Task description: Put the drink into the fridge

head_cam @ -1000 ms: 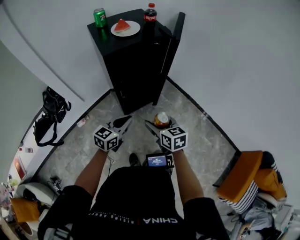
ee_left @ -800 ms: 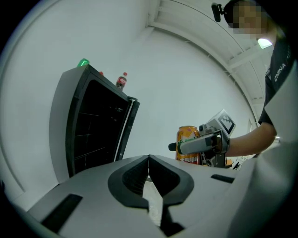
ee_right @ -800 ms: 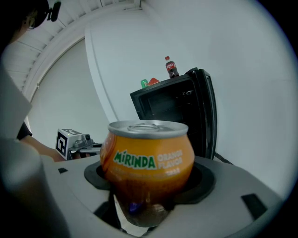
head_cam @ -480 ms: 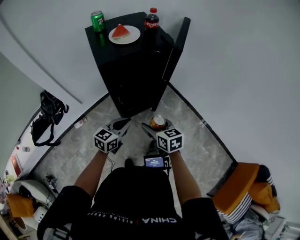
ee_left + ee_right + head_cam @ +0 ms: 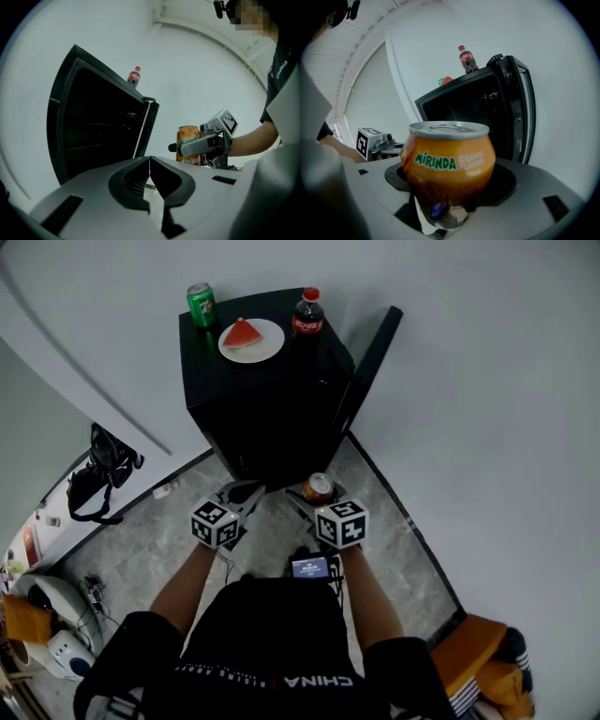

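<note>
Black fridge (image 5: 262, 418) had its door (image 5: 372, 357) swung open on the right, inside too dark to read; on top sat a green can (image 5: 200, 304), a plate (image 5: 267, 341) with a watermelon slice (image 5: 242, 333) and a cola bottle (image 5: 307, 313). Open marble floor (image 5: 141, 554) lay before the fridge. Orange Mirinda can (image 5: 447, 154) sat upright, clamped in the right gripper (image 5: 318, 495) near the fridge front; left gripper (image 5: 150, 161) alongside, jaws pressed together, empty.

The person wears a black shirt (image 5: 272, 634) with short sleeves and white letters, and the grey left claw (image 5: 246, 493) and right claw (image 5: 317, 496) each carry a white cube with black squares.
</note>
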The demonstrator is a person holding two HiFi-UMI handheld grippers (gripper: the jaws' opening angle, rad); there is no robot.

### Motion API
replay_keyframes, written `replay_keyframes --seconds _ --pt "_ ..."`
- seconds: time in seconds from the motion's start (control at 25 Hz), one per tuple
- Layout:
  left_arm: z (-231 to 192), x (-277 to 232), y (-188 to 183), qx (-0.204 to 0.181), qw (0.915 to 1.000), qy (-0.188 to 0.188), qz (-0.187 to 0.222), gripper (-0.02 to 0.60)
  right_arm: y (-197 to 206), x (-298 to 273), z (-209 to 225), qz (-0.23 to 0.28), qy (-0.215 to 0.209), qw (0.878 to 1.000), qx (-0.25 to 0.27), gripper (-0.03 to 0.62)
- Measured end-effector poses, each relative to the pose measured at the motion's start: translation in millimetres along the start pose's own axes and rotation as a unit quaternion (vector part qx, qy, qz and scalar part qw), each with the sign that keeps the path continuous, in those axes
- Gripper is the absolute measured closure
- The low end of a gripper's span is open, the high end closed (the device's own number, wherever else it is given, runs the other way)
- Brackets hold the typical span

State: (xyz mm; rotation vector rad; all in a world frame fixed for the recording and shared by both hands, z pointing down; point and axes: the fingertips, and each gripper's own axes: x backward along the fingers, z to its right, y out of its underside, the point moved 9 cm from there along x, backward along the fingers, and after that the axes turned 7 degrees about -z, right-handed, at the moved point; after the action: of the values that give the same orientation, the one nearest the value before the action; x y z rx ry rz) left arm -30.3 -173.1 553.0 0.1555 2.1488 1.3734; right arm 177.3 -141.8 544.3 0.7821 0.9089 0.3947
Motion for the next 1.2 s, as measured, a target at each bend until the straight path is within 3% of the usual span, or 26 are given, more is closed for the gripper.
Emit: replay_keyframes --seconds 0.4,0.96,1.2 --pt "-4.3 -11.3 -4.5 0.031 0.9971 -0.068 0.011 0.568 -29.3 -28.5 26.5 -0.035 -0.066 0.996 0.039 0.250" --pt "-41.1 -0.5 -25.7 0.001 0.9996 -0.029 -0.001 0.569 -39.5 -50.5 -5.6 -0.014 -0.048 0.999 0.018 0.250" --pt "-47.6 3.5 -22.0 0.005 0.9999 -0.015 -0.005 0.568 -36.4 -58.5 -14.4 -0.016 -0.037 0.999 0.010 0.250"
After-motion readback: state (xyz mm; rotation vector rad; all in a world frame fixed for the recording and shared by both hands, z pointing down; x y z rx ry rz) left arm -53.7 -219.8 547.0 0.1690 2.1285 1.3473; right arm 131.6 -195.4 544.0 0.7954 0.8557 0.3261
